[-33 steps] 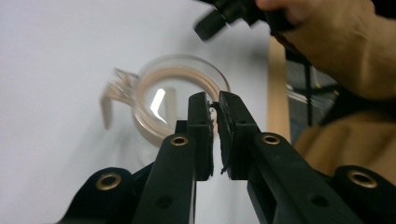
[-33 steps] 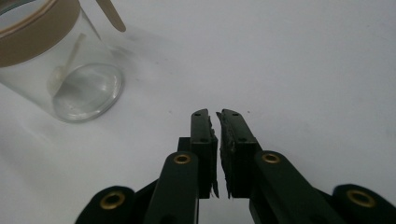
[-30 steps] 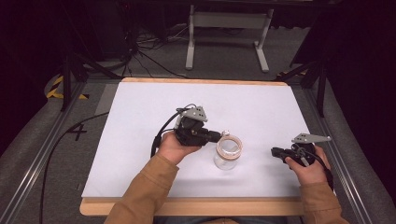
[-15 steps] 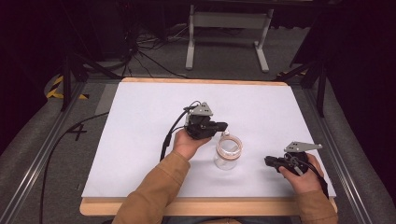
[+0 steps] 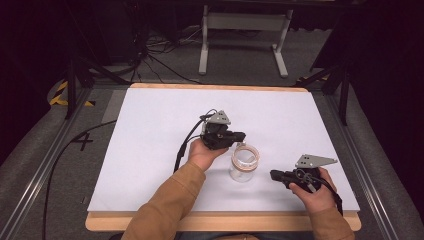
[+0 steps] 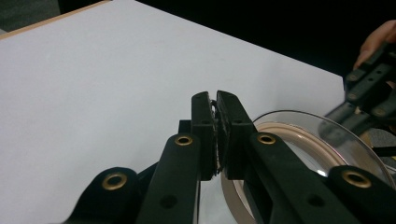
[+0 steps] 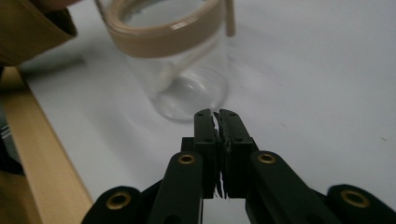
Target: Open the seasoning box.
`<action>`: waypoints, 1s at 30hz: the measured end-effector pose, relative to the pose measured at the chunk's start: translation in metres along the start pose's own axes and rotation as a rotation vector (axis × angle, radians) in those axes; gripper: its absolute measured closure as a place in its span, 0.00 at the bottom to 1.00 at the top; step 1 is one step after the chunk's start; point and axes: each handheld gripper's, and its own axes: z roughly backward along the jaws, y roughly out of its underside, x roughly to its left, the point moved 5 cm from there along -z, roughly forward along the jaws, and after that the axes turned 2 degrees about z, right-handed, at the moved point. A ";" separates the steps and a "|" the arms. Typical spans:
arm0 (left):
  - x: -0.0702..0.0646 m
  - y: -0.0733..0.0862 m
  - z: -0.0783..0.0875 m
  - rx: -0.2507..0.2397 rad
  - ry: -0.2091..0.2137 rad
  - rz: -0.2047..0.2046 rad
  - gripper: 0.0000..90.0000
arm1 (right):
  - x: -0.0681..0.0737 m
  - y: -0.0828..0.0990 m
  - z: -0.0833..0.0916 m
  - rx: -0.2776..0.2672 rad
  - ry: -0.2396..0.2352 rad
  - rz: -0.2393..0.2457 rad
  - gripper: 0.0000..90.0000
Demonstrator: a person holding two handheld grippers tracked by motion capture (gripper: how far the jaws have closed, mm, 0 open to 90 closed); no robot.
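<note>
High view: a white-topped table (image 5: 150,150) with a wooden edge, dark floor, cables and a grey stand (image 5: 243,37) beyond.

From the left, a black cable (image 5: 65,150) trails over the floor. The left gripper (image 5: 240,135), jaws closed on nothing, hangs just left of the clear glass jar (image 5: 243,163) with a tan rim band, near centre. The right gripper (image 5: 274,174), jaws likewise closed and empty, points at the jar from the right, apart from it.
</note>
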 end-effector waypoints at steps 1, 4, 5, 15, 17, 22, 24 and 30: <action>0.000 0.000 0.000 -0.001 0.000 0.001 0.96 | 0.006 -0.004 -0.002 -0.012 -0.017 0.010 0.97; 0.000 0.000 0.000 0.001 0.001 0.005 0.96 | 0.020 -0.013 -0.005 -0.039 -0.046 0.046 0.99; 0.000 0.000 0.000 -0.001 0.001 0.004 0.96 | 0.024 -0.017 -0.006 -0.047 -0.051 0.058 0.99; 0.002 0.000 0.000 -0.007 0.020 0.026 0.96 | 0.033 -0.024 -0.010 -0.066 -0.079 0.058 1.00; 0.003 0.001 0.000 -0.007 0.029 0.032 0.96 | 0.034 -0.024 -0.011 -0.064 -0.080 0.061 1.00; 0.003 0.001 0.000 -0.008 0.032 0.035 0.97 | 0.035 -0.024 -0.013 -0.052 -0.067 0.058 1.00; 0.003 0.001 -0.001 -0.008 0.030 0.033 0.97 | 0.035 -0.024 -0.014 -0.051 -0.069 0.055 1.00; 0.003 0.001 0.000 -0.007 0.030 0.036 0.97 | 0.038 -0.026 -0.015 -0.058 -0.070 0.064 1.00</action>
